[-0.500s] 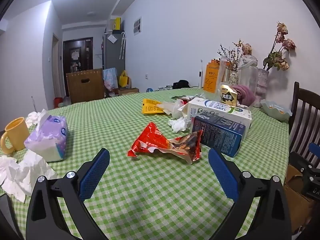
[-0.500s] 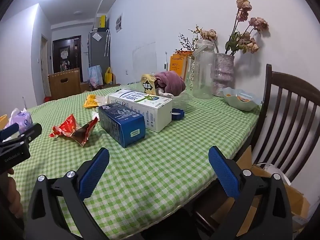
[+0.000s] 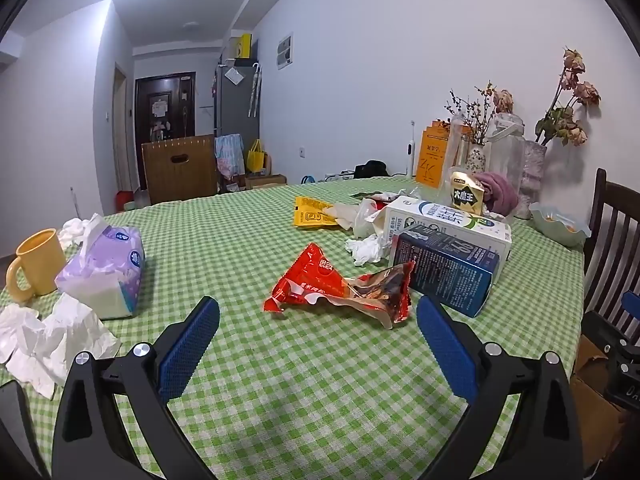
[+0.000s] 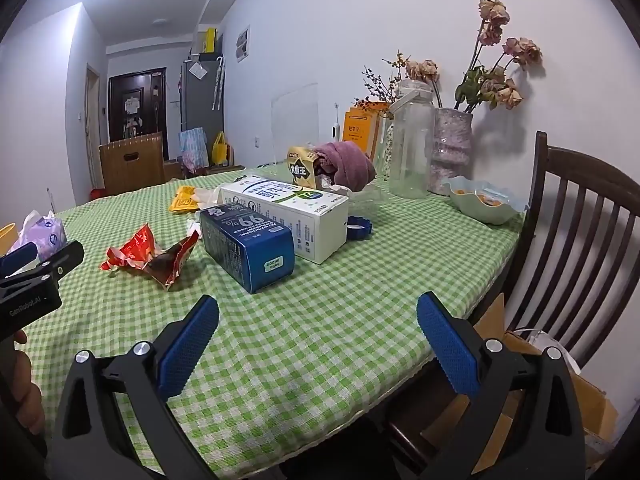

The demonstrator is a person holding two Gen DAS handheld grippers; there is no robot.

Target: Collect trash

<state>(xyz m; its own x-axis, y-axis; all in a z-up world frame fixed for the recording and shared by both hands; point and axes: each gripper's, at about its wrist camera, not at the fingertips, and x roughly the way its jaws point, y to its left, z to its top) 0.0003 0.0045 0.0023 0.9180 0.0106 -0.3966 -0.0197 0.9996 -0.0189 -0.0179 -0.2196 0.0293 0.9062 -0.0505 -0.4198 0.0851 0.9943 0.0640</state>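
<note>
- Left wrist view: the left gripper (image 3: 318, 320) is spread wide with nothing between its blue pads, tilted slightly down over the green checked tablecloth (image 3: 320, 392).
- The red snack wrapper (image 3: 340, 286) lies crumpled on the cloth just ahead of the gap between the fingers, nearer the right-hand finger and not touching either.
- Behind the wrapper, a blue carton (image 3: 446, 272) lies on its side with a white carton (image 3: 448, 220) just behind it; a crumpled white tissue (image 3: 366, 248) and a yellow packet (image 3: 314, 213) lie farther back.
- To the left sit a purple tissue pack (image 3: 106, 264), loose white tissues (image 3: 52, 340) and a yellow mug (image 3: 36, 264).
- Right wrist view: the right gripper (image 4: 318, 320) is also spread wide and empty, tilted slightly down near the table's edge, with a wooden chair (image 4: 580, 240) on its right.
- The blue carton (image 4: 248, 246) lies ahead of its left-hand finger, well apart; the red snack wrapper (image 4: 150, 256) lies farther left.
- The left gripper's body (image 4: 36, 280) shows at the left edge, a hand (image 4: 24, 384) below it.
</note>
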